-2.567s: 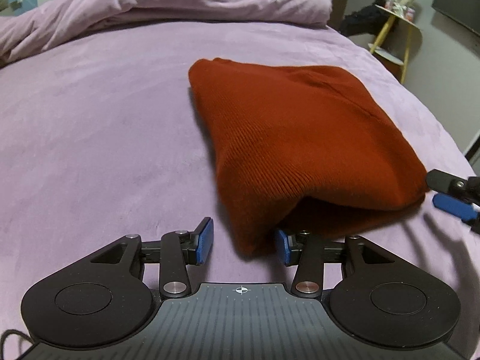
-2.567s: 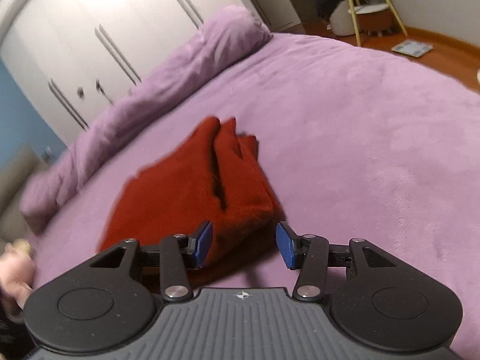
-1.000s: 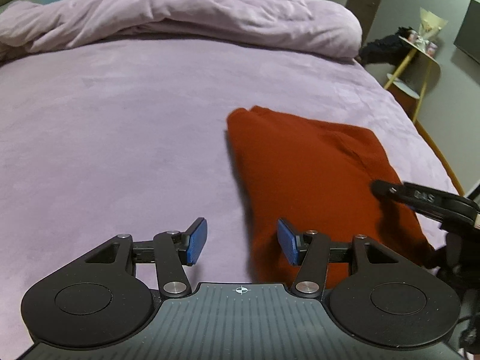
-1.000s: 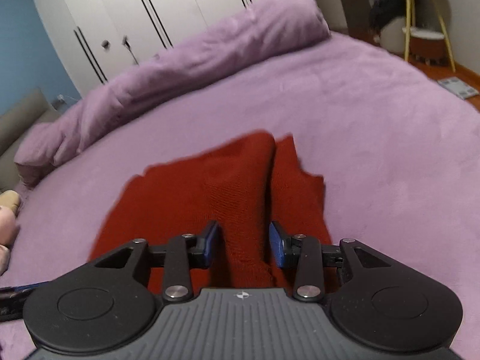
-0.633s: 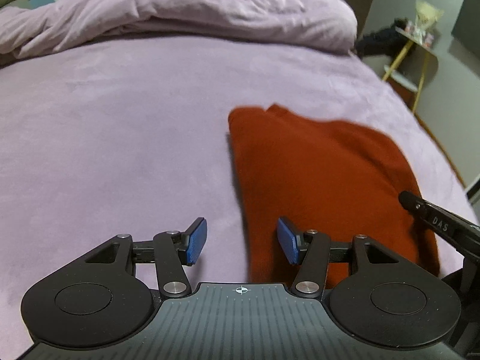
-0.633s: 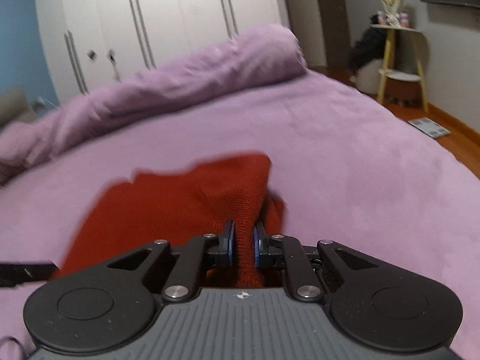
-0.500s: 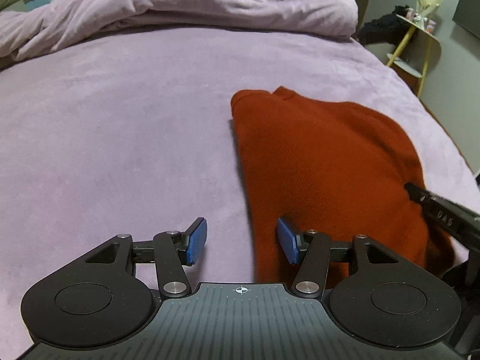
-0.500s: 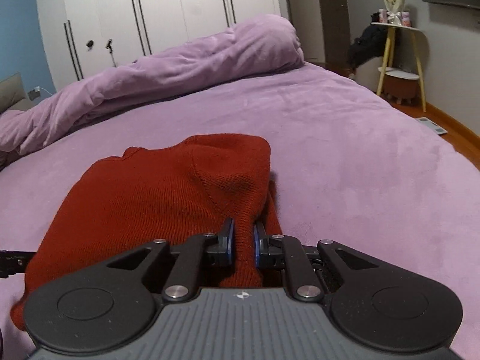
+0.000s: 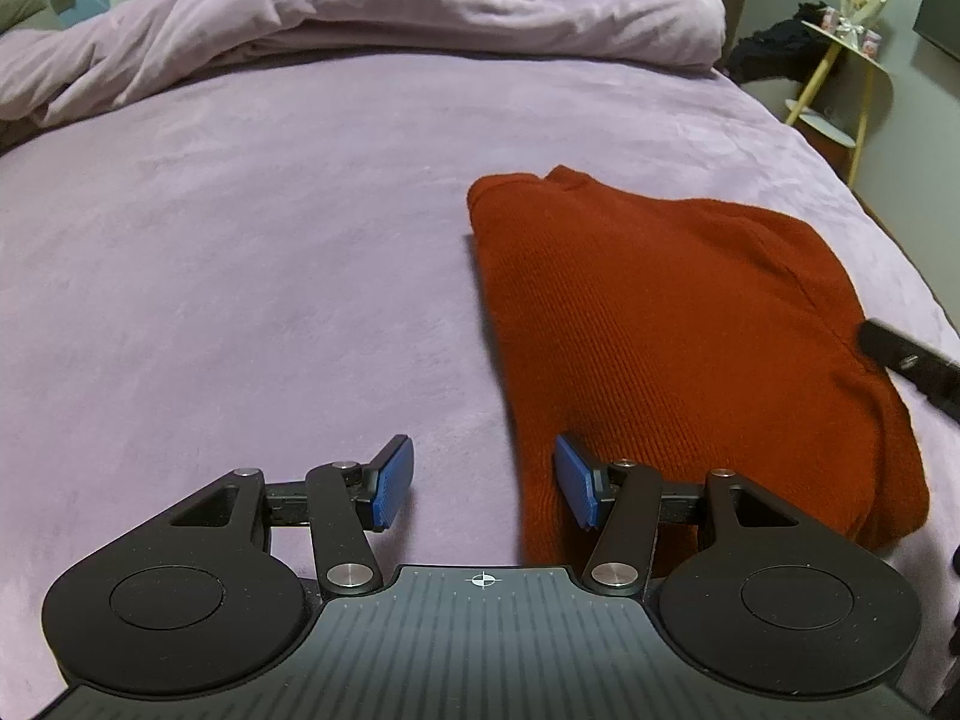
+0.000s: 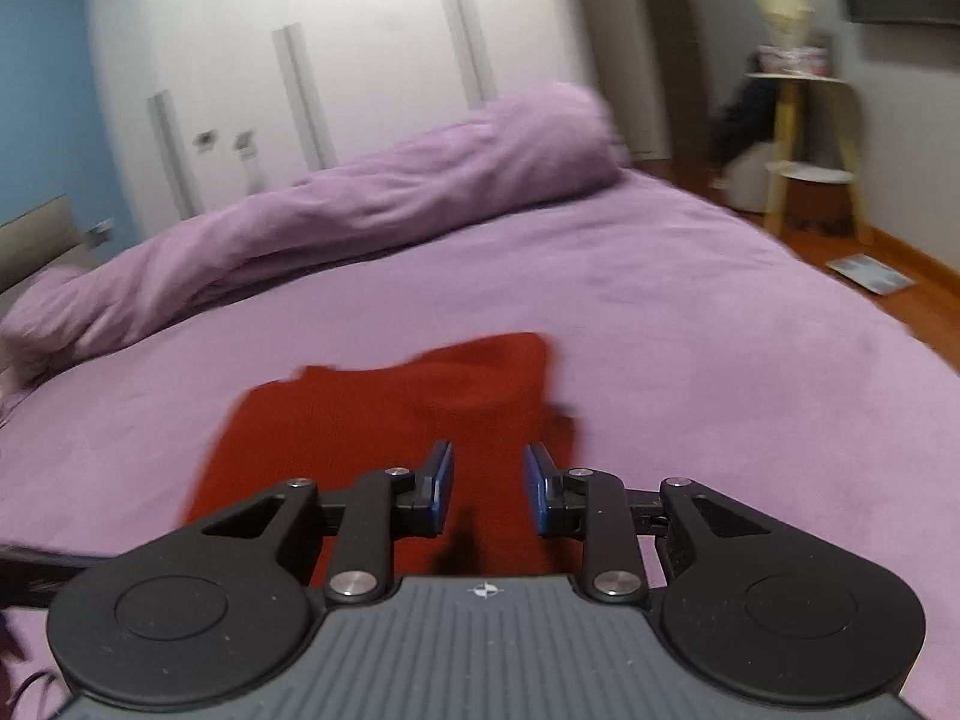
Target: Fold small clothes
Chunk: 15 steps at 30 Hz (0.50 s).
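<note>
A bed (image 9: 240, 276) covered in a purple plush sheet fills both views, and everything else sits around it. Along its far edge lies a rolled purple duvet (image 9: 372, 18), with white wardrobe doors (image 10: 336, 60) behind that and a strip of blue wall (image 10: 42, 108) at the left end. Off the bed's right side stands a yellow-legged side table (image 9: 840, 78) carrying small items too blurred to name, above a wood floor (image 10: 888, 264) with a flat pale object on it. No containers show in either view.

On the bed's right half lies 1 folded rust-red knit garment (image 9: 678, 324), flat, with its far corner bunched into 2 small peaks.

The left gripper (image 9: 483, 483) hovers at the garment's near left edge with its jaws spread wide and nothing between them; its right blue pad (image 9: 573, 480) overlaps the red knit in the picture, while the left pad sits over bare sheet. Whether the pad touches the cloth cannot be told.

The right gripper (image 10: 487, 489) is over the garment's near right part, jaws parted with a clear gap, red fabric visible beyond them, and nothing clamped. That view is motion-blurred. In the left wrist view a black finger of it crosses the garment's right edge.
</note>
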### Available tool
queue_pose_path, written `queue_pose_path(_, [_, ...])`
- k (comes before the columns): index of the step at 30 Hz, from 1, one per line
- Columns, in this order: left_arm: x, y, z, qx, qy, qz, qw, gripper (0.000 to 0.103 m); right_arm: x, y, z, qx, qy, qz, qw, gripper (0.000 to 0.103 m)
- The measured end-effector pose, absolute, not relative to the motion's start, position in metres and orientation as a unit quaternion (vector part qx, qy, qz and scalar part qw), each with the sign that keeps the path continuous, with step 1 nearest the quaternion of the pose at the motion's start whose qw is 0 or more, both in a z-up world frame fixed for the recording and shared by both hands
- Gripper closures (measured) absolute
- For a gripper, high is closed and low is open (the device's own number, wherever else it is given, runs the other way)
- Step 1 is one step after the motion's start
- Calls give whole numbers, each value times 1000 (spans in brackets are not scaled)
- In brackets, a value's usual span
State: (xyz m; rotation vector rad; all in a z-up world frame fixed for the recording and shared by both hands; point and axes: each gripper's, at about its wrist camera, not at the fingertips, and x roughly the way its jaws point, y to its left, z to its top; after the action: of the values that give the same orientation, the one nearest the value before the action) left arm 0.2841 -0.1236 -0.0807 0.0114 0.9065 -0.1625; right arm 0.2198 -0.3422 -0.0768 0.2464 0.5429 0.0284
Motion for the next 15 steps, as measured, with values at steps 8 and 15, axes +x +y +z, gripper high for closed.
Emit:
queue_pose_path(8, [277,-110,-78,4,439,-89,894,45,211,-303,-109,31,307,86,947,81])
queue_pose_path(15, [244,-89,-83,-28,450,-111,885,46,171,-330,-92,96,314,76,941,83])
